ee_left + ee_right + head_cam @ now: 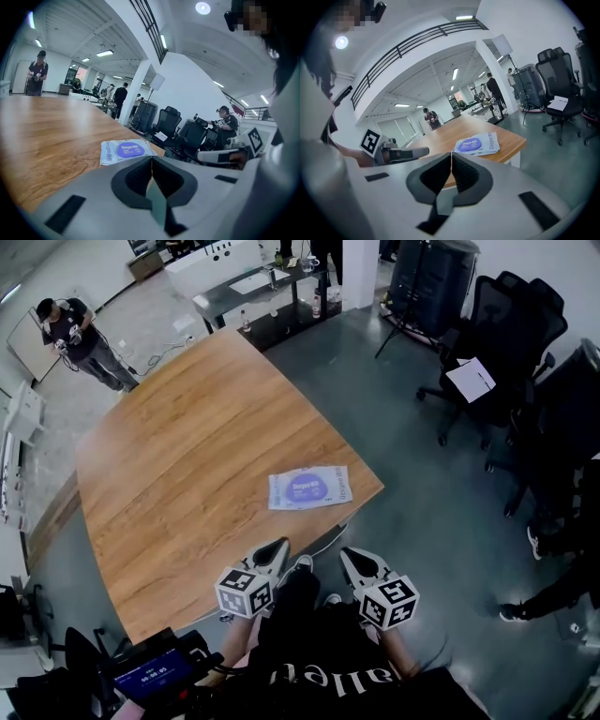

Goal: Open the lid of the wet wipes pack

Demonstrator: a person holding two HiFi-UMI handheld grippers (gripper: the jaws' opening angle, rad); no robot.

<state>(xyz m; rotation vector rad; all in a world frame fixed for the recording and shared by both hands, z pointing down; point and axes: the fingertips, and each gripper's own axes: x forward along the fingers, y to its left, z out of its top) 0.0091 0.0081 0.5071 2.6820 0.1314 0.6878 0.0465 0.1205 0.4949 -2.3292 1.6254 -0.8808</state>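
Wooden table (187, 456): wet wipes pack (309, 488) is laid near its corner, lid (306, 487) shut. Left gripper (273, 553) and right gripper (360, 563) are held off the table, closed, empty. Approach pending; jaws need opening.

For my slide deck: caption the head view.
Shut and empty, the left gripper and right gripper hover short of the wet wipes pack flat near a corner of the wooden table.
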